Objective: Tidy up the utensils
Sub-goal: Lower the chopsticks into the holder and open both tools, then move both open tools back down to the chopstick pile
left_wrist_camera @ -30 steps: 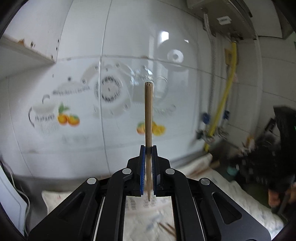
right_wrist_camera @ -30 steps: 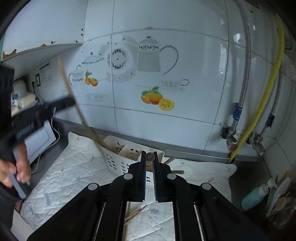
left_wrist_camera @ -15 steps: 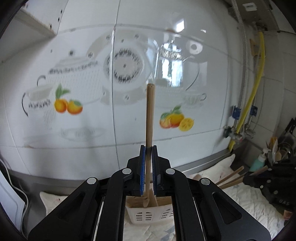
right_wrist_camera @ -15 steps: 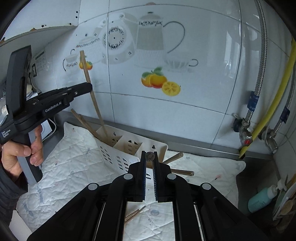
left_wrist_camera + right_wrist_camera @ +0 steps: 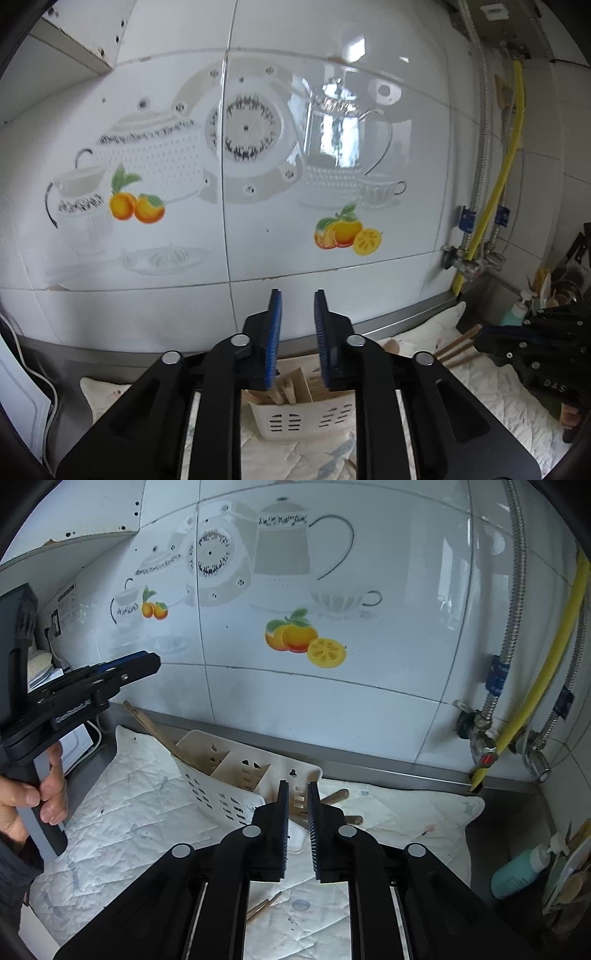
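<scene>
A white slotted utensil holder [image 5: 225, 775] stands on the quilted mat; it also shows in the left wrist view [image 5: 303, 421]. Wooden chopsticks [image 5: 159, 734] lean out of its left compartment, and their tops [image 5: 284, 391] show in the left wrist view. My left gripper [image 5: 297, 295] is open and empty above the holder; it also shows in the right wrist view [image 5: 144, 662]. My right gripper [image 5: 295, 786] is open and empty, just in front of the holder. More wooden utensils [image 5: 334, 797] lie behind it, and a pair of chopsticks [image 5: 264, 906] lies on the mat below.
A white quilted mat [image 5: 129, 812] covers the steel counter. The tiled wall [image 5: 332, 686] stands close behind. Yellow and metal hoses with valves [image 5: 484, 749] are at the right. A teal bottle [image 5: 524, 871] and dishes stand at the far right. A white appliance [image 5: 18, 402] is at the left.
My left gripper has opened and let the chopstick drop into the holder. My right gripper has opened slightly and moved closer to the holder.
</scene>
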Demonstrator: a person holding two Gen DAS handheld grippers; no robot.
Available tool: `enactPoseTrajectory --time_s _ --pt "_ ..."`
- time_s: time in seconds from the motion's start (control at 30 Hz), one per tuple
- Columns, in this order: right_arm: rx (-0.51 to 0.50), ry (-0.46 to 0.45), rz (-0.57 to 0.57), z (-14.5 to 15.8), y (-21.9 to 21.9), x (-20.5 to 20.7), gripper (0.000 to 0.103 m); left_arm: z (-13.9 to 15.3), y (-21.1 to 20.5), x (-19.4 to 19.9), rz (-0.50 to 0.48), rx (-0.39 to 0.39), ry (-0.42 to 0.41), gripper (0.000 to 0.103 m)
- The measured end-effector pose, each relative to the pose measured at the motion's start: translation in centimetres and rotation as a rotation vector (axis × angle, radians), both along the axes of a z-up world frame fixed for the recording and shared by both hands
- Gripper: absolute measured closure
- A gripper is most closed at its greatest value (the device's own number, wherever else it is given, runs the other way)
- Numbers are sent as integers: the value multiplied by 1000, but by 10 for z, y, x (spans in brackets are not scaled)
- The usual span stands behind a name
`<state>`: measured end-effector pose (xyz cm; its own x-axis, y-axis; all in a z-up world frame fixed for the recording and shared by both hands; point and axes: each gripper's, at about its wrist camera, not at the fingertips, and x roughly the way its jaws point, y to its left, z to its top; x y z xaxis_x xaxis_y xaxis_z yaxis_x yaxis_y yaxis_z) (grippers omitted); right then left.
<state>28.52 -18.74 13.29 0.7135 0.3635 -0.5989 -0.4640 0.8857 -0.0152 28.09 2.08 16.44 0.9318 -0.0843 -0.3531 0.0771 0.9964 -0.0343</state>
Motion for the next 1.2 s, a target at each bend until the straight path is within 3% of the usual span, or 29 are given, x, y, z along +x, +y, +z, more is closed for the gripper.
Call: enactPoseTrajectory --time_s 0.03,0.23,0.4,0.57,0.97,1.2 --pt "0 -7 -1 1 -2 -3 82 2 0 -6 1 1 -4 80" --pt "11 -51 5 7 -12 -47 81 0 -2 -52 -14 4 -11 67" --pt "20 -49 30 -11 -15 -91 81 -25 -5 -93 -38 -3 30 61" --pt "18 -25 29 -45 -19 -129 82 -59 -8 -124 -60 -14 84 61" --pt "15 101 -12 -134 -28 -172 82 -171 -35 -167 -185 -40 323 62" --pt "32 168 -38 -166 -34 -174 83 -212 -50 -167 -225 -63 421 73"
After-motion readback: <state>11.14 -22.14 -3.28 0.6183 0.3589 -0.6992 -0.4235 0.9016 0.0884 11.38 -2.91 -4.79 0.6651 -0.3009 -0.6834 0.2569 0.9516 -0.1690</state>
